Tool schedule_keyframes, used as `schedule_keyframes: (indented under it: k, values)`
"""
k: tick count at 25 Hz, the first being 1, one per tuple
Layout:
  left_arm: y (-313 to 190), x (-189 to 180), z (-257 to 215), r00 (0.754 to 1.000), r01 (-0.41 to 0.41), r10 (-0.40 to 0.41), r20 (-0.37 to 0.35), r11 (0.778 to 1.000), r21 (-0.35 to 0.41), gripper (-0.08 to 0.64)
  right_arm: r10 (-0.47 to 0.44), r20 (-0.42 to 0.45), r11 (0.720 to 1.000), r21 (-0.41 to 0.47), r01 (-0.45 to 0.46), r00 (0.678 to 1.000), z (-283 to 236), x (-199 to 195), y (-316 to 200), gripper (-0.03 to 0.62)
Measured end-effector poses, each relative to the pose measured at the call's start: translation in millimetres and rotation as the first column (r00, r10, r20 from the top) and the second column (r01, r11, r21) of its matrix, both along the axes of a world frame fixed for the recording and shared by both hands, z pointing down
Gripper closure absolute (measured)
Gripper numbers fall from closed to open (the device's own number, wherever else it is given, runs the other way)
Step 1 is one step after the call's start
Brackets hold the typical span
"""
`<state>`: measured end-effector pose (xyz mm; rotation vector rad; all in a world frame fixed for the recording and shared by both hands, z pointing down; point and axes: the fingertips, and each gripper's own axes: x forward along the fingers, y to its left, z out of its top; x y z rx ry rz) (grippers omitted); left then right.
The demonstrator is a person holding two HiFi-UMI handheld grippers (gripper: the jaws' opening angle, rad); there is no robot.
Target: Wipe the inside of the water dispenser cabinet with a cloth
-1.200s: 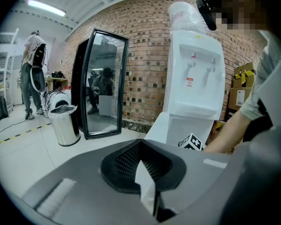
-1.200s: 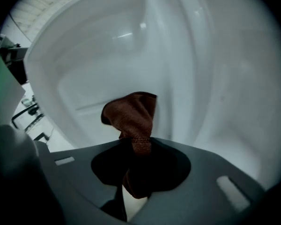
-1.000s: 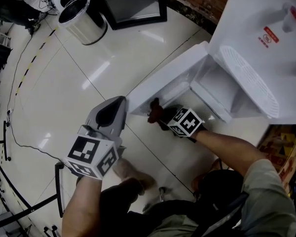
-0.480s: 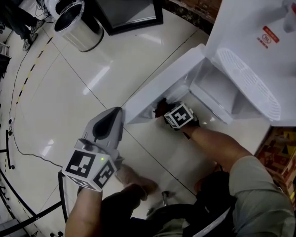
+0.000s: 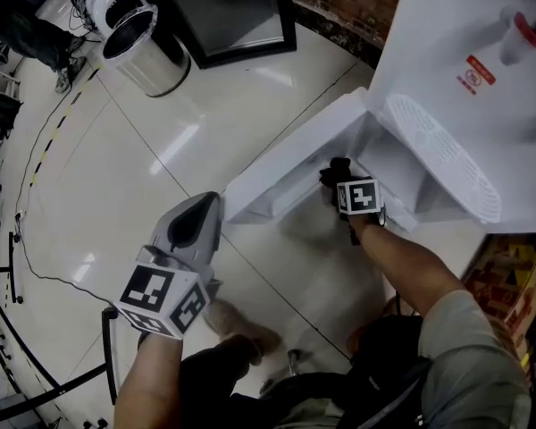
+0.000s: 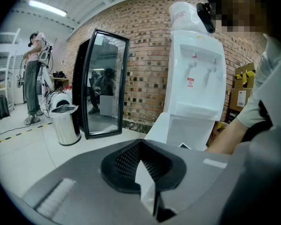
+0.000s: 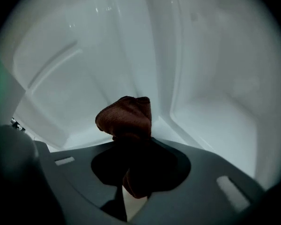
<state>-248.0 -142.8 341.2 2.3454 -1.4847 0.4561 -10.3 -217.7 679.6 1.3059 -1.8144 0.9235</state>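
The white water dispenser [image 5: 482,79] stands at the upper right with its cabinet door [image 5: 290,164] swung open toward me. My right gripper [image 5: 335,175] reaches into the cabinet opening, shut on a bunched reddish-brown cloth [image 7: 126,118]. In the right gripper view the cloth sticks out past the jaws against the white inner walls of the cabinet [image 7: 131,60]. My left gripper [image 5: 201,208] is shut with nothing in it and hangs over the floor, just left of the door's lower corner. The dispenser [image 6: 194,78] and its open door show beyond it in the left gripper view.
A steel waste bin [image 5: 143,43] stands at the upper left beside a black-framed glass panel [image 5: 232,7]. A cable [image 5: 36,141] runs across the tiled floor. Cardboard boxes [image 5: 518,257] sit right of the dispenser. A person [image 6: 33,78] stands far off by shelving.
My right gripper has swung up and to the right with the cloth, from the door's lower edge into the cabinet opening, rolling as it went. The left gripper has stayed put.
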Motion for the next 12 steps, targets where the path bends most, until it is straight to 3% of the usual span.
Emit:
schedule_keyframes:
  k: [2,6,9,12]
  values:
    - [1,1,0,1.0,-0.003,0.003,-0.001,1.0,0.001,0.56,0.011,-0.035,1.0,0.004,-0.011,0.999,0,5,-3,0.483]
    - [3,3,1,1.0,-0.016,0.016,0.002,1.0,0.003,0.56,0.082,-0.026,0.992,0.1,-0.079,0.996,-20,15,-30,0.483]
    - [3,3,1,1.0,-0.024,0.024,0.003,1.0,0.007,0.56,0.16,-0.022,0.973,0.171,-0.154,0.987,-43,32,-37,0.486]
    - [3,2,1,1.0,-0.029,0.029,0.0,1.0,0.011,0.56,0.206,0.044,0.942,0.261,-0.21,0.978,-81,37,-43,0.488]
